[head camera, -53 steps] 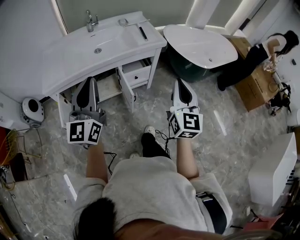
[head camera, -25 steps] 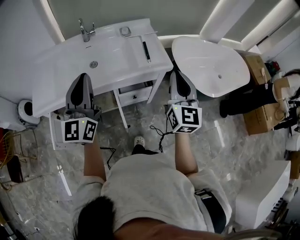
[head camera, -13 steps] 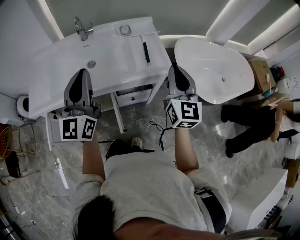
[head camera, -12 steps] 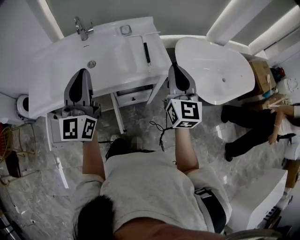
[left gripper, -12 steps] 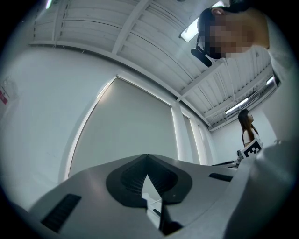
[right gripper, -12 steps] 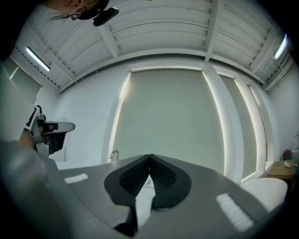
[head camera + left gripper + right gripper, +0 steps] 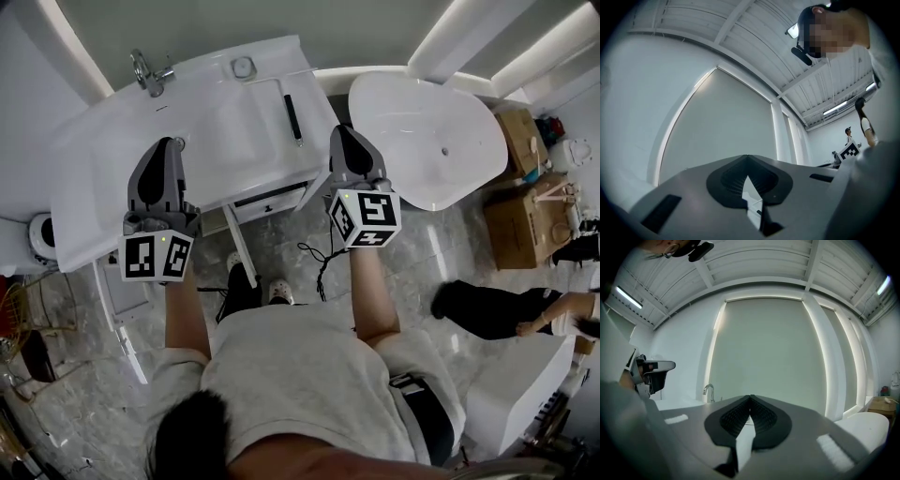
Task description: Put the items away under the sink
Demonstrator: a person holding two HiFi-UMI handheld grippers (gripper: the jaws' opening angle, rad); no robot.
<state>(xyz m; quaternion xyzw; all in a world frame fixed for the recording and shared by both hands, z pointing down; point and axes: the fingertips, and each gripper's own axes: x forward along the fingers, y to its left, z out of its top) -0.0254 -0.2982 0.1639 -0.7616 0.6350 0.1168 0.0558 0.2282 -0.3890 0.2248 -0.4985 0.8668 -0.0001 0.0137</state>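
Left tool and right tool are both held over the vanity tabletop, jaws closed together and empty. A dark slender item lies on the tabletop, just beside the right tool.

I hold both arms out forward | left gripper: jaws together, empty | right gripper: jaws together, empty

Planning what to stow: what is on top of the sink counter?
A faucet, a small round object and a dark stick sit on the sink counter. The left gripper hides part of its front.
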